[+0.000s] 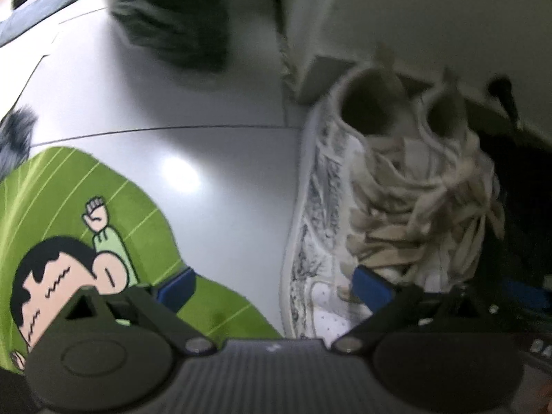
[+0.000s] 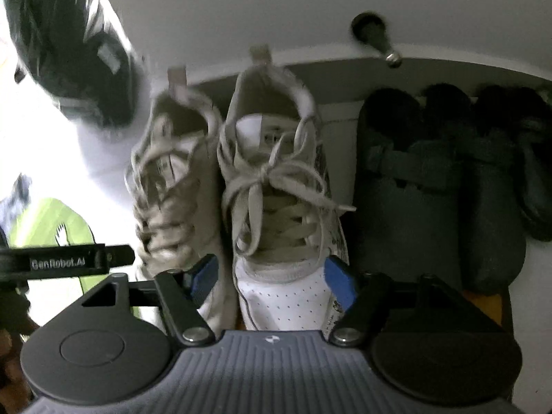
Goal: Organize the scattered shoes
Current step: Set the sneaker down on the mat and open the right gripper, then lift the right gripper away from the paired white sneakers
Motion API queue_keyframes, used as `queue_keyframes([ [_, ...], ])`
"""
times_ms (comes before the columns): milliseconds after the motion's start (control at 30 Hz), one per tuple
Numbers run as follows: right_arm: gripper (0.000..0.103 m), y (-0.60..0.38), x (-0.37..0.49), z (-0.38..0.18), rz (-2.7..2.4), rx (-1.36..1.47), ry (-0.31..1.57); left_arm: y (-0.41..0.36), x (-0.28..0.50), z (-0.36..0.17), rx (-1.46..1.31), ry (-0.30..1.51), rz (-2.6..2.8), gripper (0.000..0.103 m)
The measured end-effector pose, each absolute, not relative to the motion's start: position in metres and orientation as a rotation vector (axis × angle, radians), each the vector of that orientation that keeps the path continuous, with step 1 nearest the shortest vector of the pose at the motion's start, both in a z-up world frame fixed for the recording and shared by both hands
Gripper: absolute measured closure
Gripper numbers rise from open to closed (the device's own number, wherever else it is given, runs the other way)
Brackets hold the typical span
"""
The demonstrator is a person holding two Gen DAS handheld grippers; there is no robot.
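Observation:
A pair of white and beige laced sneakers stands toe towards me against the wall. My right gripper is shut on the toe of the right sneaker, one blue pad on each side. The left sneaker stands close beside it and is blurred. In the left wrist view my left gripper is open and wide, its right pad over the toe of the left sneaker and its left pad above the green mat. The left gripper's body also shows beside that sneaker.
Several dark shoes line up to the right of the sneakers along the white wall. A black bag lies at the upper left. A green cartoon mat covers the grey tiled floor. A black door stop sticks out of the wall.

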State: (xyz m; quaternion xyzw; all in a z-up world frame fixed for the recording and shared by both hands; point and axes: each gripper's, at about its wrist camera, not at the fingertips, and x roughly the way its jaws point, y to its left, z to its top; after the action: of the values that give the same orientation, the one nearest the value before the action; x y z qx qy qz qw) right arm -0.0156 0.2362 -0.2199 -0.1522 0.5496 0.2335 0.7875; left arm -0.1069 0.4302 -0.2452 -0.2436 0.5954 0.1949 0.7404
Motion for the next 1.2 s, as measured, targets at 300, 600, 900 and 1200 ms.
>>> queue_keyframes([
  [300,0.061,0.238,-0.010,-0.243,0.526,-0.384,1.222,0.418,-0.105,-0.261,-0.583,1.306,0.403,0.000],
  [600,0.060,0.243,-0.002,-0.250,0.549,-0.400,1.245,0.426,-0.100,-0.264,-0.613,1.288,0.400,0.000],
  [900,0.032,0.237,-0.033,-0.214,0.520,-0.417,1.190,0.418,-0.116,-0.215,-0.630,1.317,0.411,0.003],
  [1200,0.026,0.226,-0.082,-0.094,0.505,-0.379,1.140,0.423,-0.170,-0.114,-0.676,1.272,0.485,0.004],
])
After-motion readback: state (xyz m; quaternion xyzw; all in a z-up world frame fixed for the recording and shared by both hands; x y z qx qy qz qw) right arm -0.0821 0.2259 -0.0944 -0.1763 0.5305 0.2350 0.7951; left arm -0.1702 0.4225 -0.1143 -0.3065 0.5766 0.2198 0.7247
